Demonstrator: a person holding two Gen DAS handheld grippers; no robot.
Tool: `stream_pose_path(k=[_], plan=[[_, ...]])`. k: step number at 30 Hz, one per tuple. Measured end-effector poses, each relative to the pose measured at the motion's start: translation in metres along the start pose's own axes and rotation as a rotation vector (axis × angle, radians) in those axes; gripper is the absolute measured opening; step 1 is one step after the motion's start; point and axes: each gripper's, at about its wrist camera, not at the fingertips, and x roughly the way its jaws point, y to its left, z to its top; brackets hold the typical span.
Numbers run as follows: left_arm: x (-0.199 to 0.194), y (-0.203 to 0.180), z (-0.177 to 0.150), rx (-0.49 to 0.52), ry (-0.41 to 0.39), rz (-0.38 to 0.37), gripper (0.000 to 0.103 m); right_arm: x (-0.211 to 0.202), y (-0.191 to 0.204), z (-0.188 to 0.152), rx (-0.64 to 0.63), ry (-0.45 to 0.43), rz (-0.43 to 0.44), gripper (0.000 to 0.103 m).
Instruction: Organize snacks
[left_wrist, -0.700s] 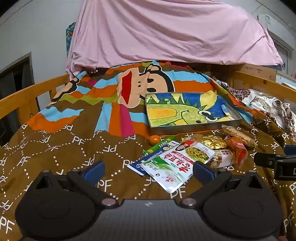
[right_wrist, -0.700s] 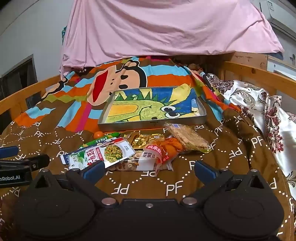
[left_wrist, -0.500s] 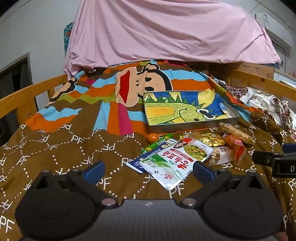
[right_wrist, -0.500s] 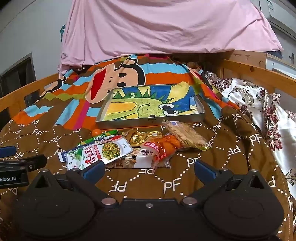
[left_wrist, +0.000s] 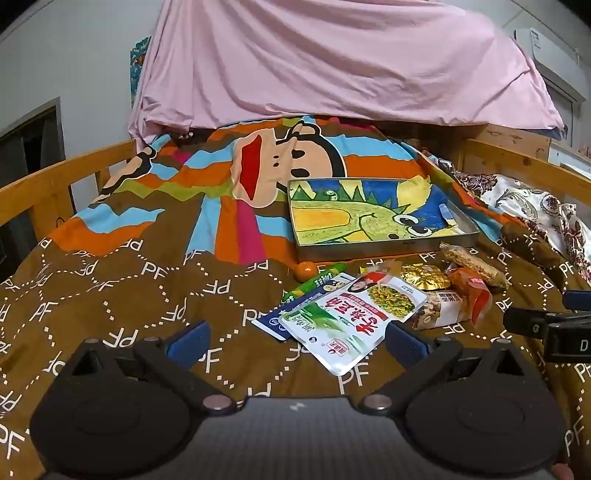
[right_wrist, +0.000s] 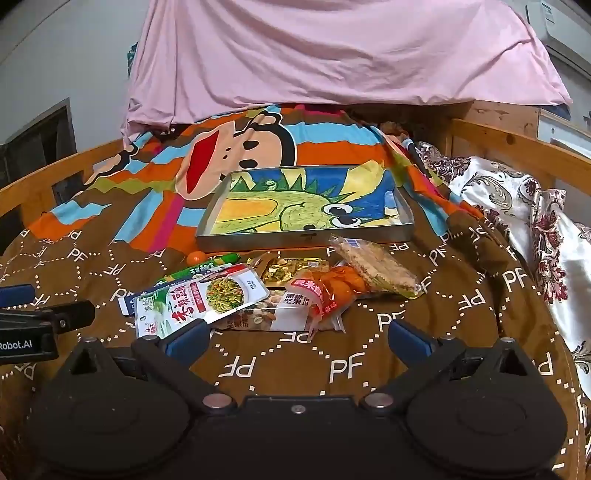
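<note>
The brown quilted bedcover (right_wrist: 351, 369) printed with white "PF" lettering serves as the work surface, and every position below is given relative to the shallow rectangular metal tray (right_wrist: 306, 236) with a green cartoon dinosaur lining. The tray sits empty of snacks at mid-bed, apparently as the destination container. All snacks lie in a loose overlapping pile just in front of its near wall. The white-and-green flat foil pouch (left_wrist: 351, 314) lies topmost at the pile's near-left; the clear bag of pale crackers (right_wrist: 373, 267) lies at the right, close to the tray wall; the orange twisted wrapper (right_wrist: 332, 288) and crinkled gold foil packet (right_wrist: 288, 271) sit between them. A small orange round fruit (left_wrist: 306, 270) rests beside the tray's near-left corner. The left gripper (left_wrist: 295, 341) and right gripper (right_wrist: 297, 338) both hover nearer than the pile, jaws fully apart and holding nothing, positioned for a first pick.
</note>
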Motion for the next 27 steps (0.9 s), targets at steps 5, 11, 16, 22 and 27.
stream_pose_path(k=[5,11,16,22,27], plan=[[0.0002,-0.0003,-0.0004,0.0,0.001,0.002,0.103,0.0002,0.0003,-0.0005,-0.001,0.0,-0.001,0.102],[0.0011,0.0014,-0.0012,-0.004,0.006,0.004,0.103,0.0003,0.0001,-0.0005,-0.003,0.0,-0.001,0.102],[0.0016,0.0024,-0.0006,-0.008,0.011,0.004,0.103,0.0003,-0.0001,-0.0009,-0.002,0.0,0.0,0.102],[0.002,0.0024,-0.0006,-0.008,0.013,0.005,0.103,0.0006,0.0002,-0.0012,-0.004,0.0,0.0,0.102],[0.0024,0.0029,-0.0007,-0.009,0.015,0.005,0.103,0.0008,0.0003,-0.0013,-0.004,0.0,-0.001,0.102]])
